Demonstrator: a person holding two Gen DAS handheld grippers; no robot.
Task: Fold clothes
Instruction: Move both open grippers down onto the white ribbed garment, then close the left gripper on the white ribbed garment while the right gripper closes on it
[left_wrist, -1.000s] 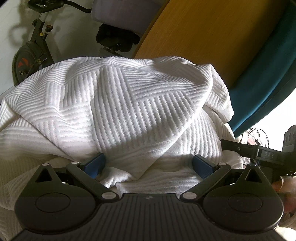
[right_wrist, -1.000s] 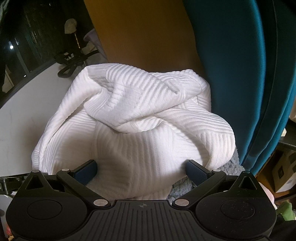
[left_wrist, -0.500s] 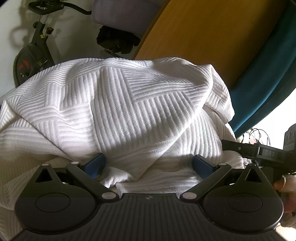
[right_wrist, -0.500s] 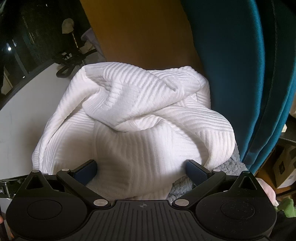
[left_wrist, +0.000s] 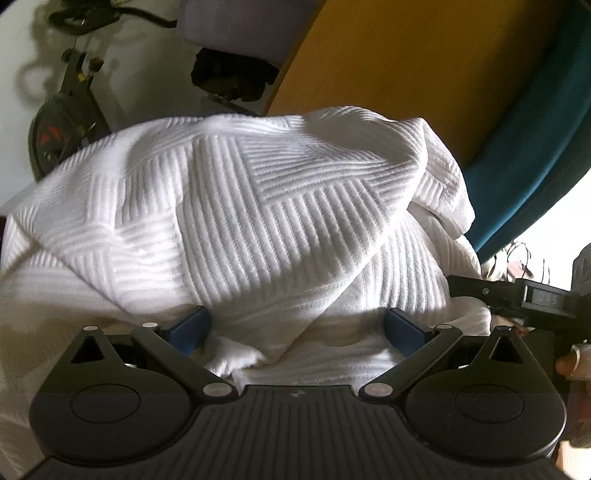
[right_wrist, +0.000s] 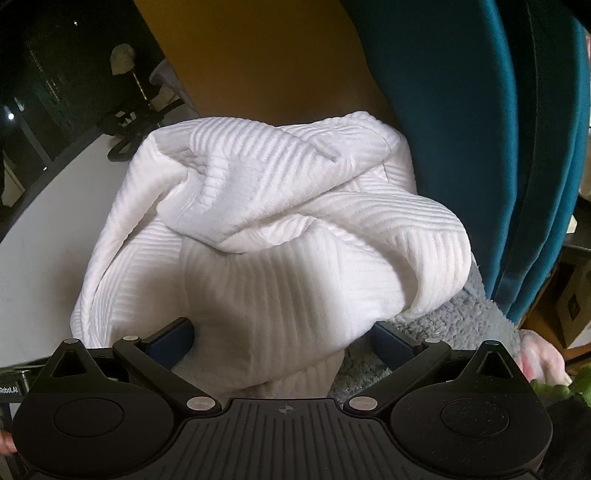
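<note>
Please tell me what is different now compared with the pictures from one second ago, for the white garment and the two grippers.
Almost nothing changed. The white ribbed garment keeps the same bunched shape, with only a very slight shift in both views. The left gripper and right gripper remain open, fingers apart around the cloth. Nothing was grasped or released.

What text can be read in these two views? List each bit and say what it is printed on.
"DAS": on the small grey label of the right hand-held gripper's body, seen from the left wrist view; faint, so the reading is uncertain.
"Robot.AI": on a label at the left edge of the right wrist view, on the left hand-held gripper's body; its start is cut off.
No text shows on the white ribbed garment.
</note>
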